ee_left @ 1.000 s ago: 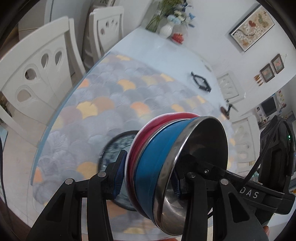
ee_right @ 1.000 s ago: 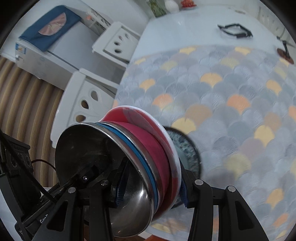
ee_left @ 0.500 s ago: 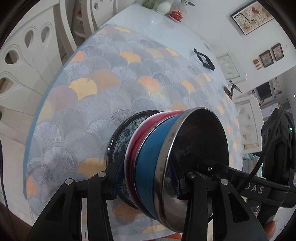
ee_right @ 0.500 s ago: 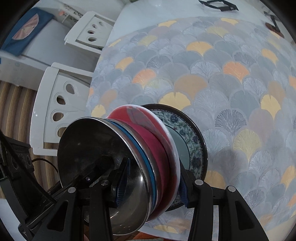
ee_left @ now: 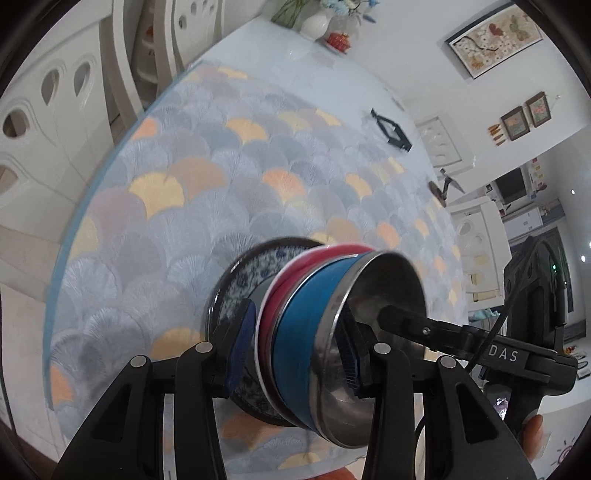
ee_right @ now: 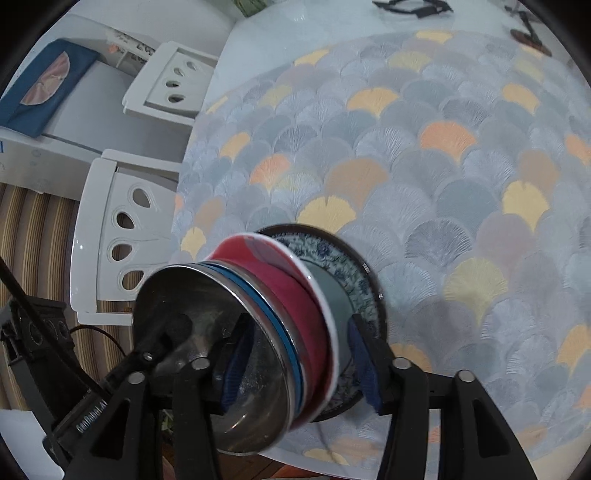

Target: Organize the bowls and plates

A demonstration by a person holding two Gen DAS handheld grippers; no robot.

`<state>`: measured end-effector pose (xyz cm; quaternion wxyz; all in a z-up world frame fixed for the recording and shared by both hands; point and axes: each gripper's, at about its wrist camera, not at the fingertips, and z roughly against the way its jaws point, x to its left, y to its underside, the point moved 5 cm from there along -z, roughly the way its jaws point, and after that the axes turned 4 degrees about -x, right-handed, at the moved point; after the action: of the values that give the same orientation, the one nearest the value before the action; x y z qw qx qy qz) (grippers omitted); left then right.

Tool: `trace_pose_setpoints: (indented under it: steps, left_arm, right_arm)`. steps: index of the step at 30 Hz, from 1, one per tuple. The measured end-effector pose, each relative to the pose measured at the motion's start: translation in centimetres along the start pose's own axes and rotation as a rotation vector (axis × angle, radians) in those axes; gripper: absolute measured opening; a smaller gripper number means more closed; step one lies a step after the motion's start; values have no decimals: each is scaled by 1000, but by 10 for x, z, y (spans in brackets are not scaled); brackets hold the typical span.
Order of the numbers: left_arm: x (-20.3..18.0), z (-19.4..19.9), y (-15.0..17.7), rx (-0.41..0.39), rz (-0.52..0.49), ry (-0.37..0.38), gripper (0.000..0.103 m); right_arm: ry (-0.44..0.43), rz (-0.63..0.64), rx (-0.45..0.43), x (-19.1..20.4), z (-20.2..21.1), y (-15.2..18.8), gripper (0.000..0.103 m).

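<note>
My left fingers (ee_left: 295,350) and right fingers (ee_right: 299,365) both pinch a stack of bowls (ee_left: 314,332): steel, blue, red. The stack sits on the blue-flowered plate (ee_right: 343,273) on the table (ee_right: 443,166).

A home dining room was shown. A round desk (ee_left: 207,155) was covered with a fan-patterned cloth (ee_right: 424,177) and ringed by white cut-out chairs (ee_right: 122,236). Framed pictures (ee_left: 493,38) were hung on the white wall, and a vase of flowers (ee_left: 316,20) was set at the far edge.
</note>
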<state>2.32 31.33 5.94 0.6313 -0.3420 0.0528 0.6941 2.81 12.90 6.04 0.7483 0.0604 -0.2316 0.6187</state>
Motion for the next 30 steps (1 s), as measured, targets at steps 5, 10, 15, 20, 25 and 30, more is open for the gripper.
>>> trace_pose_setpoints:
  steps: [5, 10, 15, 20, 25, 30]
  left_arm:
    - [-11, 25, -7, -64, -65, -2, 39]
    - [-30, 57, -16, -156, -152, -31, 39]
    - [-71, 74, -24, -226, -257, -9, 41]
    - [-116, 81, -27, -284, -318, 5, 43]
    - [-158, 99, -25, -379, -331, 11, 63]
    - [-195, 102, -14, -415, -299, 3, 63]
  right_arm:
    - [21, 26, -50, 3, 25, 1, 58]
    - [194, 162, -227, 12, 75, -9, 60]
    - [250, 233, -355, 27, 122, -12, 75]
    - [332, 314, -422, 30, 149, 2, 76]
    - [318, 342, -464, 18, 178, 12, 80]
    - [305, 364, -455, -11, 204, 25, 82]
